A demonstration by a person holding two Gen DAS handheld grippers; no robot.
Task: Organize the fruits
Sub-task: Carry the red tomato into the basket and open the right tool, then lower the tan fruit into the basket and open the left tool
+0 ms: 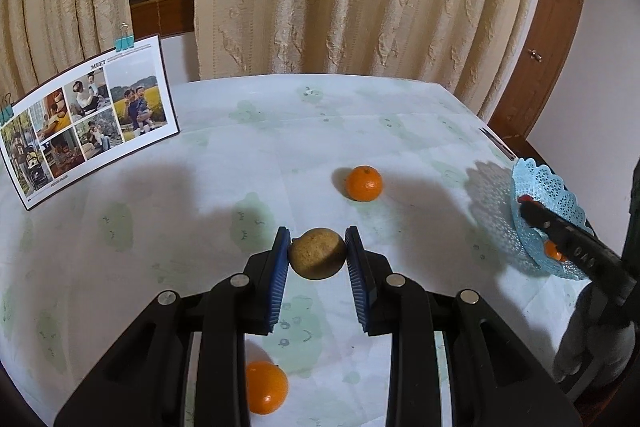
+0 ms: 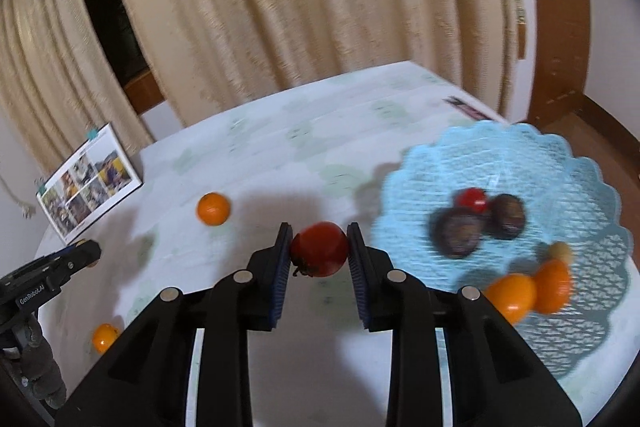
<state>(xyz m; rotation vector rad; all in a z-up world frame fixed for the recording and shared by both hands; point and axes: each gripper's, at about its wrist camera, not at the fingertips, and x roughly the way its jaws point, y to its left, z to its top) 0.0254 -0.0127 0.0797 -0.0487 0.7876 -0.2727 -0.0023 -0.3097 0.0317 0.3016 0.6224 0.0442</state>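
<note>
My left gripper (image 1: 317,247) is shut on a round brown fruit (image 1: 317,253) just above the table. An orange (image 1: 363,183) lies beyond it and another orange (image 1: 266,387) sits under the gripper body. My right gripper (image 2: 319,245) is shut on a red tomato (image 2: 319,248), held left of the light-blue lattice basket (image 2: 560,163). The basket holds a small red fruit (image 2: 472,197), two dark fruits (image 2: 458,235), two oranges (image 2: 528,287) and a small pale fruit (image 2: 560,251). In the left wrist view the basket (image 1: 544,187) shows at the right edge behind the right gripper's arm.
A photo calendar (image 1: 92,119) stands clipped at the table's left back. Cream curtains hang behind the table (image 1: 160,227). A wooden door (image 1: 552,39) is at the right. A dark flat thing (image 2: 468,109) lies at the far right edge. Two loose oranges (image 2: 213,209) lie left of the right gripper.
</note>
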